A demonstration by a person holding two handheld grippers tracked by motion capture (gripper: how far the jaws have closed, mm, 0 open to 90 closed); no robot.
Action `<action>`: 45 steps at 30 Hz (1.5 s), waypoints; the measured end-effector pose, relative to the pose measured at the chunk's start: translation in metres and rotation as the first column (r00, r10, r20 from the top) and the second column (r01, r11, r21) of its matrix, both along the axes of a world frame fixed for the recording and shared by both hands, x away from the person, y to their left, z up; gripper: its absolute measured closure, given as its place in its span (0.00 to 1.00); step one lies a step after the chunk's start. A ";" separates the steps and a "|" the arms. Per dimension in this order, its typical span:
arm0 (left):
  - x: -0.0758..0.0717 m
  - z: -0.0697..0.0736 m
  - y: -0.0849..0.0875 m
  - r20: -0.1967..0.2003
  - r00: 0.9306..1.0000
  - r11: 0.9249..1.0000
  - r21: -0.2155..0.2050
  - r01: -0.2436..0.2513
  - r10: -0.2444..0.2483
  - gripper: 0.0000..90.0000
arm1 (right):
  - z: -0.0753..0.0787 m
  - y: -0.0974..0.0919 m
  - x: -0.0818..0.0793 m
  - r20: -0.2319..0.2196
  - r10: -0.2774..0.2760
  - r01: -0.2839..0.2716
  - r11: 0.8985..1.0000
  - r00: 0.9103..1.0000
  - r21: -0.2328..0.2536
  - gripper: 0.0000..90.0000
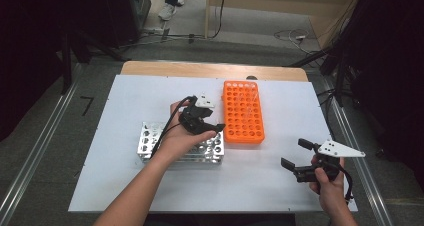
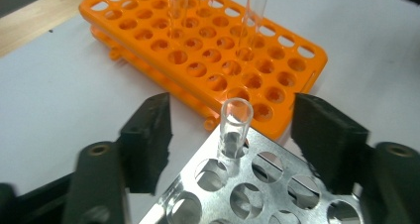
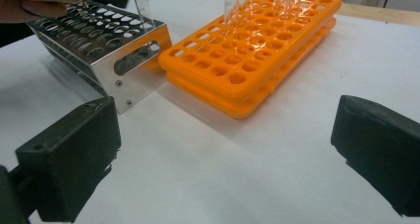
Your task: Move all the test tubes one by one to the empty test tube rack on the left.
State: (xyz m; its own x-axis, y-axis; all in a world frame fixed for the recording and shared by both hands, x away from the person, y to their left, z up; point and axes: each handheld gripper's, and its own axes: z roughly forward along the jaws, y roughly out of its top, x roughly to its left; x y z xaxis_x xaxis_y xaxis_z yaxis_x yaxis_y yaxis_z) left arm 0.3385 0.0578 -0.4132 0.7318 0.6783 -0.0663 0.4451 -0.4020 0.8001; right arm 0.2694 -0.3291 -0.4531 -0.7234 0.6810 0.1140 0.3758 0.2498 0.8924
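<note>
The left tool [image 1: 215,122] hangs over the metal rack [image 2: 257,184] near the worktop's [image 1: 125,186] middle, its jaws standing apart on either side of a clear tube [image 2: 235,127] that sits upright in a corner hole, untouched. I'd judge the tube is either freshly set down or about to be gripped; next comes a straight lift, or closing on the glass. The orange rack [image 1: 243,113] lies just beside, holding more tubes. The right tool [image 1: 295,153] waits spread open near the right front corner, with bare worktop around it.
</note>
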 end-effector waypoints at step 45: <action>-0.129 -0.031 0.129 0.132 0.972 0.937 -0.320 -0.143 0.194 0.00 | 0.012 0.074 0.089 -0.058 0.027 -0.026 1.000 0.998 0.012 0.15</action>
State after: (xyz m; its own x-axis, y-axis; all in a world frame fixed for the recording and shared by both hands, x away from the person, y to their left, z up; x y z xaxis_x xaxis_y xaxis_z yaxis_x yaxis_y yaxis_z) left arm 0.2097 0.1867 -0.4440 0.6265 0.7578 -0.1825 0.3417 -0.0566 0.9381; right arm 0.3587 -0.2553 -0.4410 -0.7330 0.6601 0.1642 0.4205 0.2500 0.8722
